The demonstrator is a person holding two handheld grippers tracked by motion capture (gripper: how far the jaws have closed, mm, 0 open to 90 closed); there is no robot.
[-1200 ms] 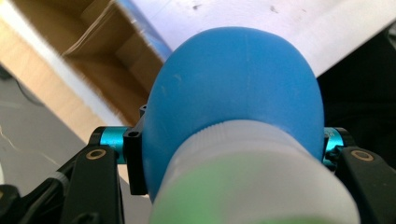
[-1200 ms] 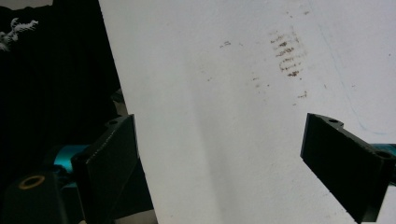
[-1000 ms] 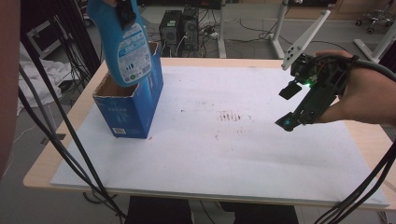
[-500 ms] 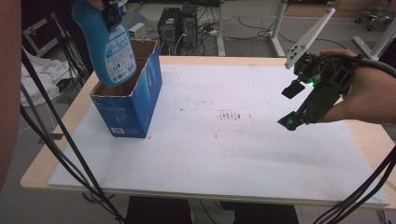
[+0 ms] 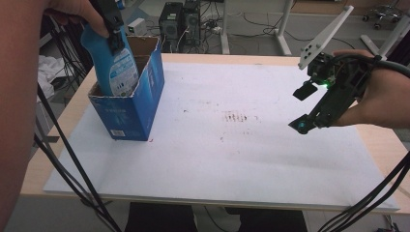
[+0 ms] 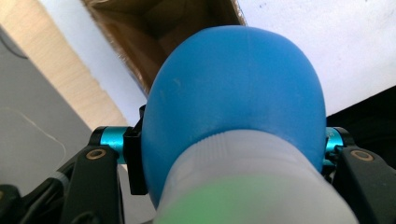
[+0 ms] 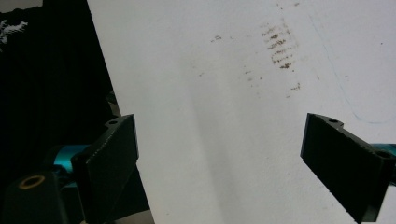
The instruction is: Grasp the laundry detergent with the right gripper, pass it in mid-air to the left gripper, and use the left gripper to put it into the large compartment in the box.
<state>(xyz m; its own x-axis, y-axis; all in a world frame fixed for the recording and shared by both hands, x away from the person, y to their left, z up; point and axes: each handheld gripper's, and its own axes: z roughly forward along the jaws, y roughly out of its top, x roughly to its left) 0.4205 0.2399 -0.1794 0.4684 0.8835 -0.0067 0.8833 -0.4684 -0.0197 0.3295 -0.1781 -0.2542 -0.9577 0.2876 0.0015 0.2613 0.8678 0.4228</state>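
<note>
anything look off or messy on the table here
Nothing spilled or damaged. The one blemish is a patch of brownish smudges on the white sheet, mid-table, with a few specks around it. The blue bottle, held by the left gripper, leans as it goes into the open box; the box stands upright.

Box (image 5: 130, 104) at left — sheet (image 5: 232, 145) open elsewhere

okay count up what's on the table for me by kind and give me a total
Blue bottle, held in the left gripper, partly inside the box: 1
Blue cardboard box, open top: 1
White sheet covering the table: 1
Total: 3
</note>
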